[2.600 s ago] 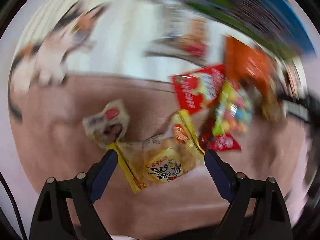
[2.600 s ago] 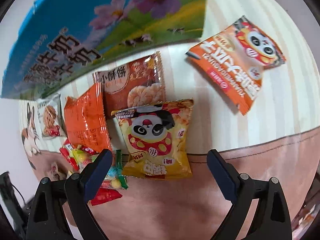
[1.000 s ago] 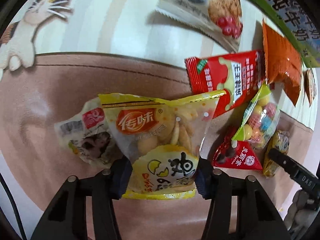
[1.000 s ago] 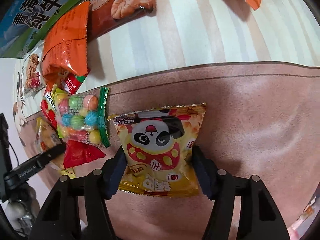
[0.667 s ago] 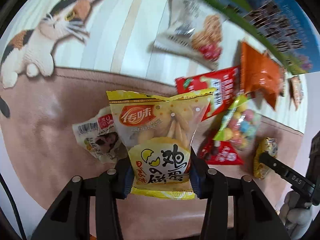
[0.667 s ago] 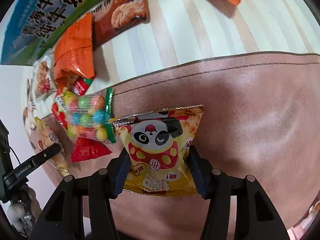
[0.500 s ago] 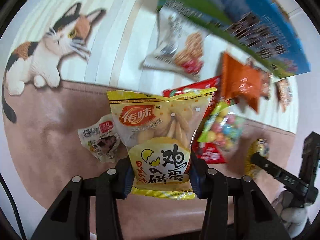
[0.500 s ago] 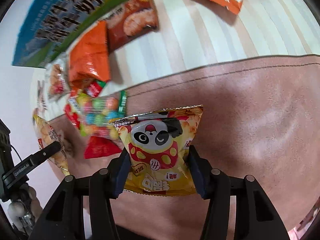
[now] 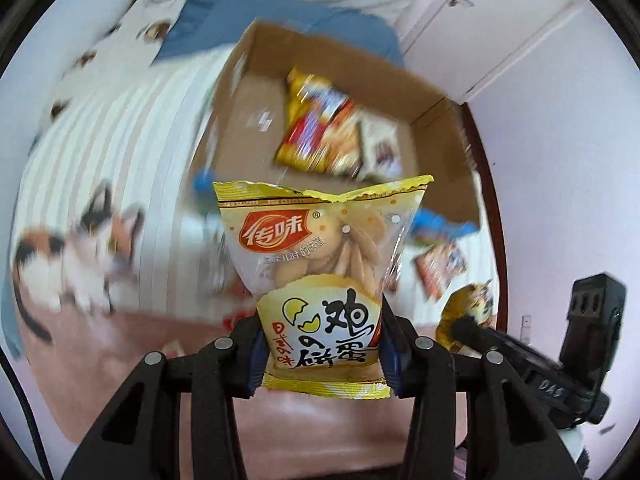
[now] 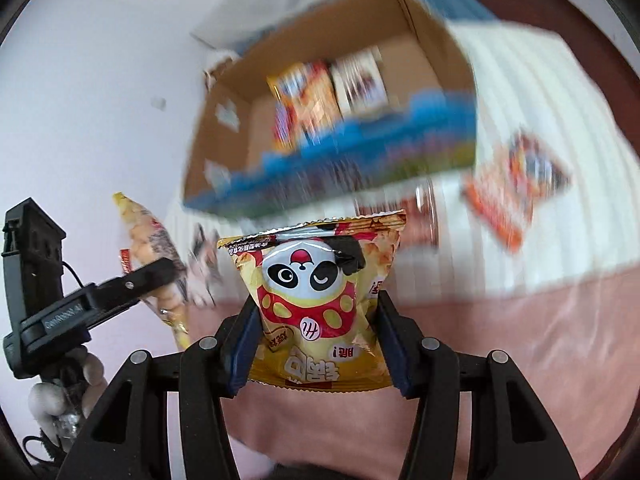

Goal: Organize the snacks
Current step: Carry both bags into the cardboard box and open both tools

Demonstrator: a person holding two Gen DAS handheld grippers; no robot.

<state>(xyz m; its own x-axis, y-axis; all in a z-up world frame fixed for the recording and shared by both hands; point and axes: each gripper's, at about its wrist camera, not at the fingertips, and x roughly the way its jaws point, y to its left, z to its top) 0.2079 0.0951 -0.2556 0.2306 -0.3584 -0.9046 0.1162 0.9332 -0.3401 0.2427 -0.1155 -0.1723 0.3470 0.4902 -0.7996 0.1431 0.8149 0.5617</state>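
Your left fingers (image 9: 320, 354) are clamped on the lower half of a yellow biscuit bag (image 9: 322, 276), which stands upright between them, its crimped top edge free. Your right fingers (image 10: 318, 346) are clamped the same way on a yellow panda snack bag (image 10: 320, 292), also upright. Both bags are lifted clear of the pink blanket (image 10: 520, 360) on the bed. Beyond each bag sits an open cardboard box (image 9: 256, 92) on the striped sheet (image 9: 120, 140), with a few snack packs (image 9: 320, 132) already lying on its floor; motion blur hides their details. An orange packet (image 10: 516, 188) lies on the sheet just right of the box. A cat print (image 9: 76, 256) shows at the sheet's left edge.
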